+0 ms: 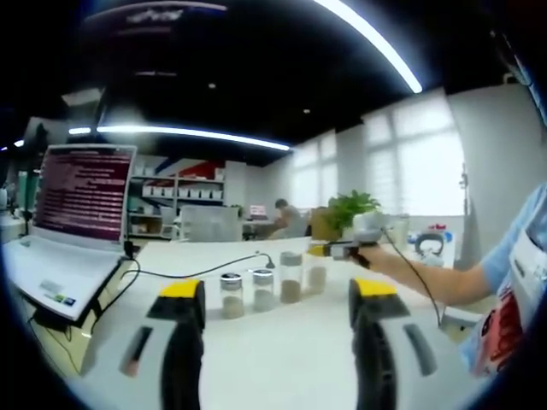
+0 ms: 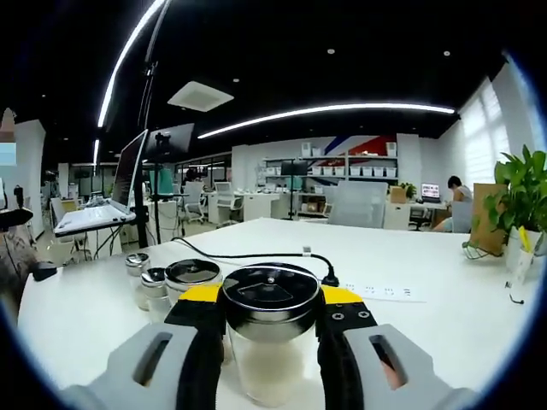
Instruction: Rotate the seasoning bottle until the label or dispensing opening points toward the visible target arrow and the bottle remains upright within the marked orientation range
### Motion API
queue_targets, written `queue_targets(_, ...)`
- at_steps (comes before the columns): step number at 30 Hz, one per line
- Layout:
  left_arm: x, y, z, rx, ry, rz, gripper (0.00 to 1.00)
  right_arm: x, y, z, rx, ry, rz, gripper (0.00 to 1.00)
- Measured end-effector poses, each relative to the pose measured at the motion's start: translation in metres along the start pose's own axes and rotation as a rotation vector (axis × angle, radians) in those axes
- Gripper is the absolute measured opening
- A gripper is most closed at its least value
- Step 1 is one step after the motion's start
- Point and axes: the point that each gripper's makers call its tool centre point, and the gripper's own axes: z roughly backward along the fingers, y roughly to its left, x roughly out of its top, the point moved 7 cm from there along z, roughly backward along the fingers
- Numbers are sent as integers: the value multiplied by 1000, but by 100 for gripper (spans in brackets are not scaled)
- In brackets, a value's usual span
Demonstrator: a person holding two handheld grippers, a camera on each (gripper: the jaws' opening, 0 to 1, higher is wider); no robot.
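In the right gripper view a glass seasoning bottle point(image 2: 267, 363) with white powder and a chrome lid stands upright on the white table point(image 2: 444, 325). My right gripper point(image 2: 271, 296) is shut on it, yellow-tipped jaws pressed to both sides just under the lid. In the left gripper view that same bottle point(image 1: 316, 275) is the rightmost of a row, with the right gripper point(image 1: 329, 250) reaching in over it from the right. My left gripper point(image 1: 278, 292) hovers open in front of the row, nothing between its jaws.
Three more bottles point(image 1: 261, 289) stand in the row, to the held bottle's left point(image 2: 190, 278). A black cable point(image 2: 256, 254) crosses the table behind them. A laptop point(image 1: 77, 205) sits at the left on a stand, a potted plant point(image 2: 520, 196) at the right. A person's arm point(image 1: 444, 280) holds the right gripper.
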Motion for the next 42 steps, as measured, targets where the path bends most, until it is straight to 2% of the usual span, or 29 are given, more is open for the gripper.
queue_targets(7, 0, 0, 0, -1, -2, 0, 72, 2, 11, 19, 12, 0, 29, 40)
queue_targets(11, -1, 0, -1, 0, 4, 4, 72, 7, 13, 34, 23, -18, -5, 40)
queue_targets(16, -2, -2, -2, -12, 9, 4, 70, 12, 14, 44, 32, -29, 1, 40)
queue_targets(21, -2, -6, -4, -14, 23, -36, 71, 11, 19, 54, 40, -29, 11, 40)
queue_targets(26, -1, -9, -5, -39, 21, -36, 72, 11, 25, 63, 52, -35, 10, 40)
queue_targets(34, -4, -5, -6, -13, 40, -29, 76, 12, 31, 75, 72, -47, 5, 40)
queue_targets(42, -4, -7, -6, -24, 36, -32, 77, 8, 39, 93, 74, -49, 5, 40)
